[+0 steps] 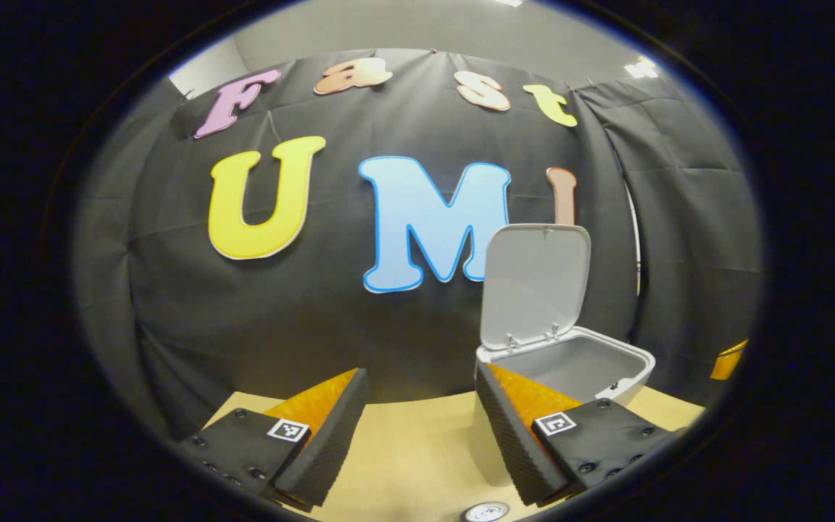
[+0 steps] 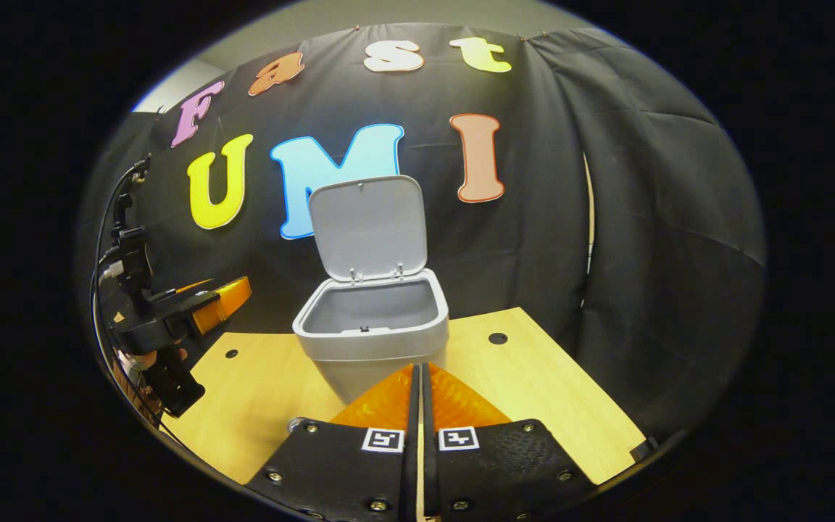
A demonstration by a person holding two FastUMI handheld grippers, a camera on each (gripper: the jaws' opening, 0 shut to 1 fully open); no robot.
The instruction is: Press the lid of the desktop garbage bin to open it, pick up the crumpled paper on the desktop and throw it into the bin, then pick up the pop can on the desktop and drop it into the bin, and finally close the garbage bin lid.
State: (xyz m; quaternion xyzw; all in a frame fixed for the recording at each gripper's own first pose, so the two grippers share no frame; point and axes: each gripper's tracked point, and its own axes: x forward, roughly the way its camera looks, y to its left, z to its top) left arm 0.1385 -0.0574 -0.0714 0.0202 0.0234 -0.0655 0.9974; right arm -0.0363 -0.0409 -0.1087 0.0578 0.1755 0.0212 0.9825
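- Small grey plastic desktop bin [image 2: 372, 333] stood on the light wooden worktop [image 2: 548, 391], towards the back, close to the black cloth wall [image 2: 649, 239].
- Its flat grey hinged lid [image 2: 368, 228] was up, tilted back on two hinges at the rear rim; the part of the inside on view looked bare.
- Right claw [image 2: 421, 380] was clenched, fingers side by side with nothing between them, pointing at the bin's front wall from just in front of it.
- Left claw [image 1: 421, 406] was released, fingers spread wide and gripping nothing; the bin sat ahead and to its right, partly hidden behind that claw's right finger [image 1: 515, 435].
- In the right gripper view the left claw hung over the worktop's left edge, well apart from the bin, cables trailing up from it.
- A small round white item [image 1: 486, 512] lay on the worktop at the bottom edge of the left gripper view; couldn't tell what it was.
- Two dark round holes [image 2: 497, 338] sat in the worktop, one either side of the bin.
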